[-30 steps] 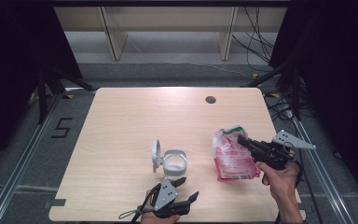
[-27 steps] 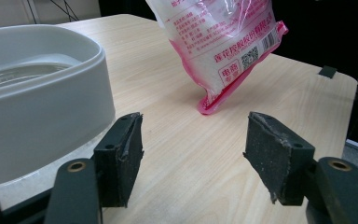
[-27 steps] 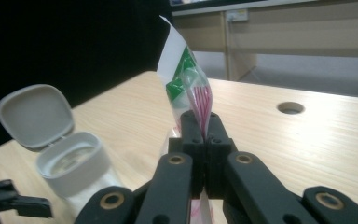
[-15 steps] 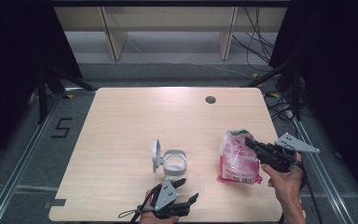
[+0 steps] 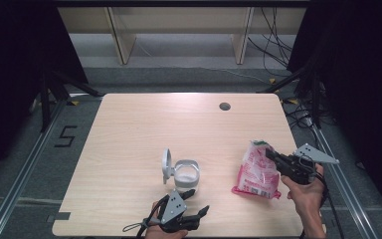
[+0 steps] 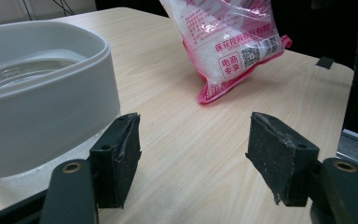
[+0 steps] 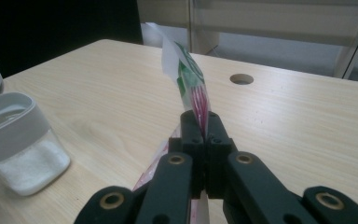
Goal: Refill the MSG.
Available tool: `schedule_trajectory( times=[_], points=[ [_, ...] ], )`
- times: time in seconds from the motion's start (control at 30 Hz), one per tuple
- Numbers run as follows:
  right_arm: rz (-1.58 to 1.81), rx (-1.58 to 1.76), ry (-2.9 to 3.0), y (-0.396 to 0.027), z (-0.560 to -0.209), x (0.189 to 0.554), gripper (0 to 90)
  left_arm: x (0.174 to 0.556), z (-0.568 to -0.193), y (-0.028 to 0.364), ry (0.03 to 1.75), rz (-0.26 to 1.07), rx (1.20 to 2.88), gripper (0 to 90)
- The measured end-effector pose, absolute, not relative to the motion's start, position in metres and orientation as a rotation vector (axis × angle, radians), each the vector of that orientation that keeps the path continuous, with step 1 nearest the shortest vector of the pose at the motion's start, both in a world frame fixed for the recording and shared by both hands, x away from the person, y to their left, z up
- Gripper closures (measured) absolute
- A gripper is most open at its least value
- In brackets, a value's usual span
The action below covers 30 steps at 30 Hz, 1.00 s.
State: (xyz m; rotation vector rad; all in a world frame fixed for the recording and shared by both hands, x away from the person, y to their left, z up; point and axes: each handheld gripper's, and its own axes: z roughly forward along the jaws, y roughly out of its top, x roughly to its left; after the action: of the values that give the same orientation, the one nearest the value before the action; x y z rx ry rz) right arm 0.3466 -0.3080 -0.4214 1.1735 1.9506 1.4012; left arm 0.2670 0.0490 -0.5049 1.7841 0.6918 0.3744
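High view: the right tool point(image 5: 271, 154) pinches the top edge of the pink bag point(image 5: 256, 172) at lower right, its bottom resting on the table point(image 5: 129, 129). Left tool view: the left tool point(image 6: 193, 140) is apart, empty, beside the white jar point(image 6: 42, 93). Right tool view: the bag looks soft, floppy and probably slippery; hold its flat top seam.

Readable markings:
- Pink-and-white plastic bag point(image 6: 228, 42), upper middle of the left gripper view: boxed red Chinese characters "电商专享", a QR code and a barcode beside them; the smaller red print above is illegible.
- Floor point(image 5: 65, 135), left of the worktop in the high view: painted numeral "5".
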Motion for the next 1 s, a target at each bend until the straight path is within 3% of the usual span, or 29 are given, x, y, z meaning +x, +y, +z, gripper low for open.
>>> schedule_trajectory(
  times=[1.0],
  points=[
    [1.265,1.245,1.984,-0.309,-0.444,0.354,89.6,0.270,-0.498,0.065,0.726,0.370,1.786,32.9]
  ],
)
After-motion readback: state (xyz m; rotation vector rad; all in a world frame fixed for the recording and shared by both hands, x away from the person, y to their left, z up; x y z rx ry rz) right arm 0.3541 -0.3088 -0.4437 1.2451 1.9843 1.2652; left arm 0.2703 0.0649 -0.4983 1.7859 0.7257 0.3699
